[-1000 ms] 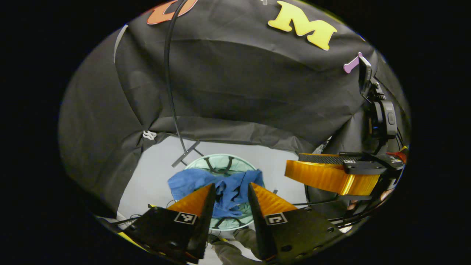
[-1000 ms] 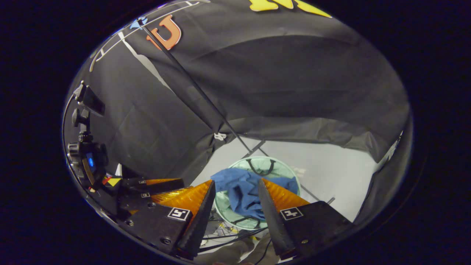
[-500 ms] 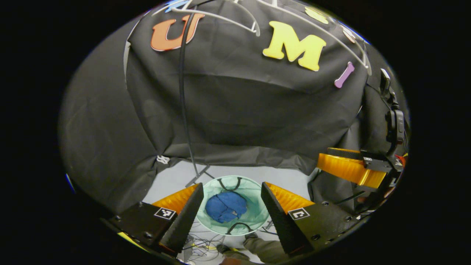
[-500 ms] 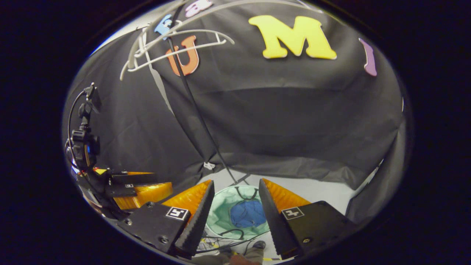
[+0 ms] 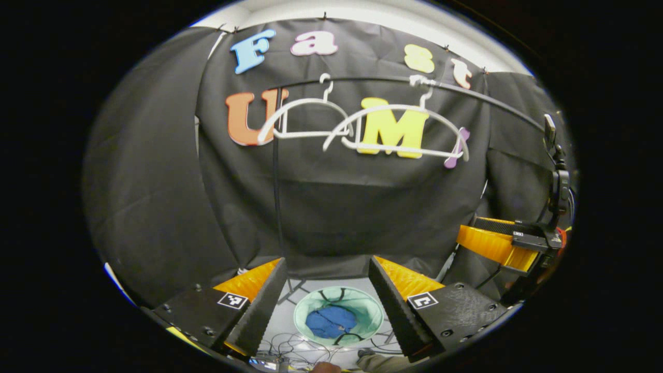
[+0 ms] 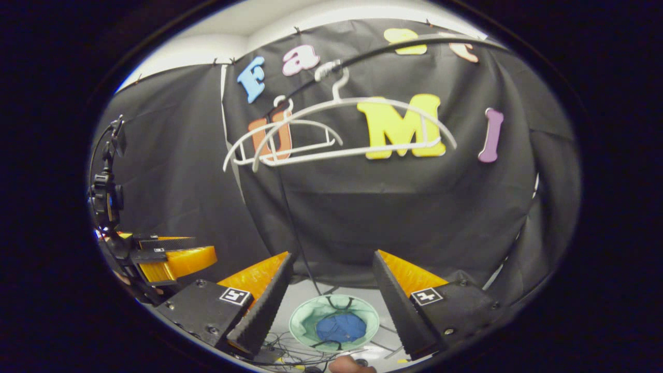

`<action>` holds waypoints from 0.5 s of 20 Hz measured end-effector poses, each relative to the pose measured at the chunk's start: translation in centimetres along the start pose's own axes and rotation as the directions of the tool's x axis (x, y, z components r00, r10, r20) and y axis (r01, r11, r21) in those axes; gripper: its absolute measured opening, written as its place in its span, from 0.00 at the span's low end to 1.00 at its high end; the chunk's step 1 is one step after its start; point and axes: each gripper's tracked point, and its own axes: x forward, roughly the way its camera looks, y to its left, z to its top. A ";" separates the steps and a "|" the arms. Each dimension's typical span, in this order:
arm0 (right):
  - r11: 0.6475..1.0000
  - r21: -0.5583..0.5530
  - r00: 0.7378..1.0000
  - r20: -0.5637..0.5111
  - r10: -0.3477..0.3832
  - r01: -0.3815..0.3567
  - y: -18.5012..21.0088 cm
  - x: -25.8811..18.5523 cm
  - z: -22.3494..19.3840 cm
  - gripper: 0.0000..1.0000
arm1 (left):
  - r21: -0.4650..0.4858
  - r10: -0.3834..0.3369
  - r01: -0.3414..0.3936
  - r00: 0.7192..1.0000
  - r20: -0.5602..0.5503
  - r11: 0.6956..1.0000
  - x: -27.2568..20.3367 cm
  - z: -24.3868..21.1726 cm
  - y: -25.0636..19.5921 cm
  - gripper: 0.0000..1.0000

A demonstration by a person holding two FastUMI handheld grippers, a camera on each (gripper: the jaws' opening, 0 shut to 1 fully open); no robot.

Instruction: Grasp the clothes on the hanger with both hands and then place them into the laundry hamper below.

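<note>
The blue garment [image 5: 328,322] [image 6: 341,327] lies crumpled inside the pale green round hamper [image 5: 369,314] [image 6: 305,317] on the floor far below. Two bare white hangers [image 5: 305,118] [image 5: 399,129] [image 6: 352,127] hang on the black rail [image 5: 466,90] above. My left gripper [image 5: 327,269] is open high over the hamper, nothing between its fingers. My right gripper [image 6: 334,261] is open too, also empty. The right gripper [image 5: 497,243] sits at the right edge of the left gripper view; the left gripper [image 6: 171,259] sits at the left edge of the right gripper view.
A black upright pole [image 5: 275,197] [image 6: 292,223] of the rack runs down beside the hamper. Loose cables [image 5: 305,344] [image 6: 290,355] lie on the pale floor around the hamper. A person's hand [image 6: 352,365] shows at the bottom edge.
Both grippers have let go of the blue garment, which dropped into the hamper. Both then rose, tilted up and opened wider, bringing the rail and bare hangers into view.
</note>
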 end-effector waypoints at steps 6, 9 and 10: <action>0.996 -0.042 0.985 0.157 -0.065 0.072 0.1 -6.7 4.9 0.98 | -0.041 0.021 -0.015 0.989 0.150 0.999 -6.6 3.5 1.4 0.97; 0.997 -0.052 0.970 0.238 -0.039 0.053 0.7 -9.8 7.6 0.98 | -0.034 0.040 -0.033 0.974 0.221 0.999 -9.6 4.7 1.2 1.00; 0.998 -0.055 0.964 0.265 -0.026 0.042 0.9 -10.9 8.3 0.99 | -0.025 0.044 -0.039 0.967 0.250 0.999 -11.1 5.4 0.9 1.00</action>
